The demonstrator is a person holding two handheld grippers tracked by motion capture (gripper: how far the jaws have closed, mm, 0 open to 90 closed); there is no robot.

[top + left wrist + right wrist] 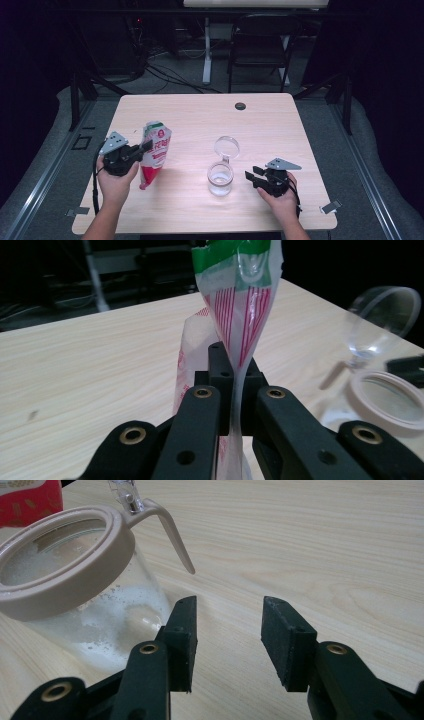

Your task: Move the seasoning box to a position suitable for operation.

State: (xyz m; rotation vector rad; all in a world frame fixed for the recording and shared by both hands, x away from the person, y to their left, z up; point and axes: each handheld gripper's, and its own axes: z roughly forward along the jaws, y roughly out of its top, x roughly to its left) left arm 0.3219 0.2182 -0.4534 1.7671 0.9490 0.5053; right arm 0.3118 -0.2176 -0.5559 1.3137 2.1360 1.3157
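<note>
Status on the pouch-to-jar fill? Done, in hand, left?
Done: jar stands with its lid flipped open and some white grains already at the bottom. In hand: left gripper is clamped on the pouch, held upright beside the jar. Left: tipping the pouch over the jar; right gripper waits open beside it.

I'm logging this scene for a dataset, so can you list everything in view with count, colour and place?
Red, white and green plastic refill pouch: one, held up off the left side of the table, pinched in the left gripper's jaws.
Clear glass jar with beige rim and hinged clear lid: one, lid open, some white grains inside, table centre-right.
Light wooden table: one, with a dark round grommet near its far edge.
Black folding chair: one, beyond the table.
Left gripper: black, shut on the pouch.
Right gripper: black, jaws open, beside the jar.
Hands: two, holding the grippers.
</note>
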